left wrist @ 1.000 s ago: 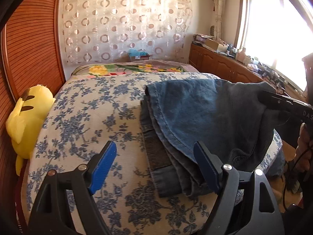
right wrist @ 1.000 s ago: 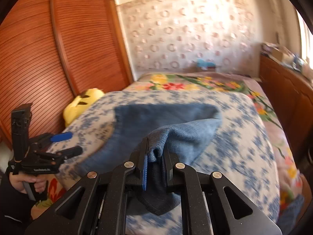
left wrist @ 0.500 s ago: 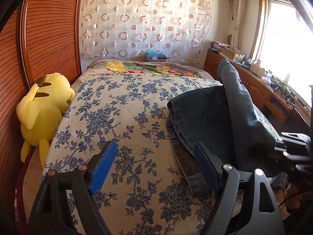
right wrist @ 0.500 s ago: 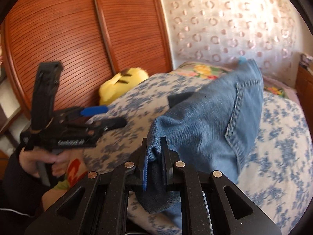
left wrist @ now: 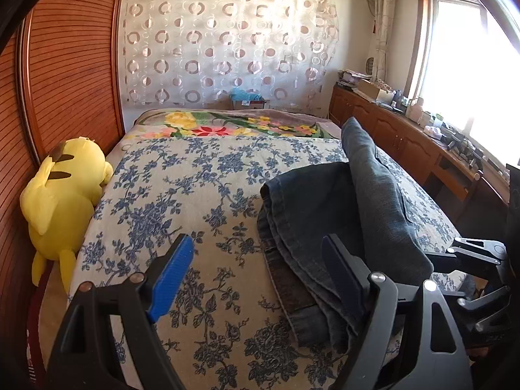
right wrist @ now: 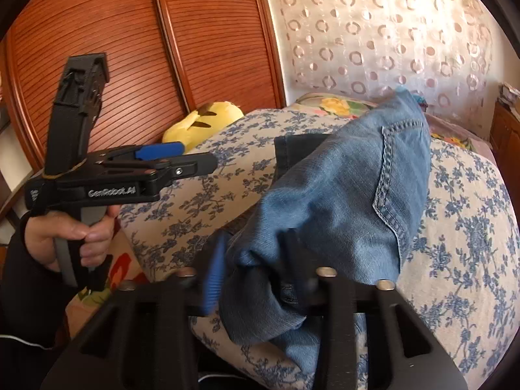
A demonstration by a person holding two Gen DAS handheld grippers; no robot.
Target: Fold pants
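The jeans (left wrist: 328, 214) are seen lying partly folded on the bed (left wrist: 182, 195), toward its right side, with one fold raised. The right gripper (right wrist: 256, 276) is opening, denim bunched between its parted jaws (blurred), while the left gripper (left wrist: 260, 276) is held wide open over the bedspread, nothing gripped.
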